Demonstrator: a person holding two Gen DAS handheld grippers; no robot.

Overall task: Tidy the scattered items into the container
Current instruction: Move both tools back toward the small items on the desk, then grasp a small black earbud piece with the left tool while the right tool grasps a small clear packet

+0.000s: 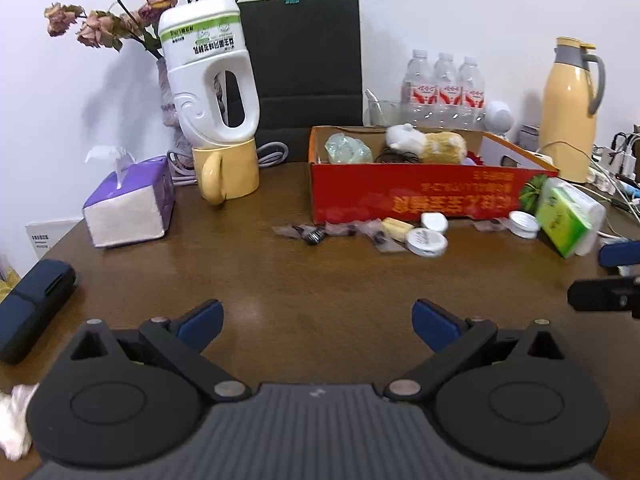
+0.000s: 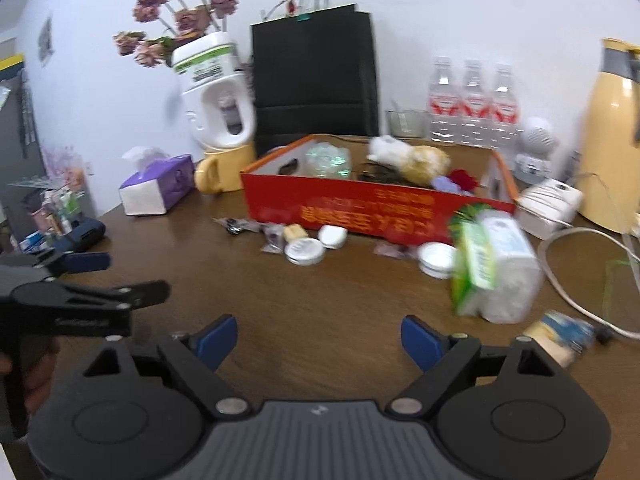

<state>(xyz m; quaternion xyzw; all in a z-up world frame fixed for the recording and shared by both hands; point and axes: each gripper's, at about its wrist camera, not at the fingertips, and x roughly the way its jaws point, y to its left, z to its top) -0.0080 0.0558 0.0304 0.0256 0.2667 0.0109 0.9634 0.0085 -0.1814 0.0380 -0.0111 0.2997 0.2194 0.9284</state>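
A red cardboard box (image 1: 416,196) (image 2: 360,210) stands on the brown table and holds a plush toy (image 1: 428,142), a clear wrapper and other bits. In front of it lie small scattered items: round white lids (image 1: 426,242) (image 2: 305,251), a yellow block (image 1: 396,226), dark wrapped sweets (image 1: 312,234) and a green tissue pack (image 1: 568,216) (image 2: 494,268). My left gripper (image 1: 318,324) is open and empty, low over the table well short of the items. My right gripper (image 2: 318,340) is open and empty too, the tissue pack to its right.
A purple tissue box (image 1: 128,208), a yellow mug (image 1: 228,170) with an upturned white jug, a flower vase, a black bag (image 1: 304,72), water bottles (image 1: 444,84) and a yellow thermos (image 1: 572,108) line the back. A dark case (image 1: 32,312) lies at the left. Cables lie at the right.
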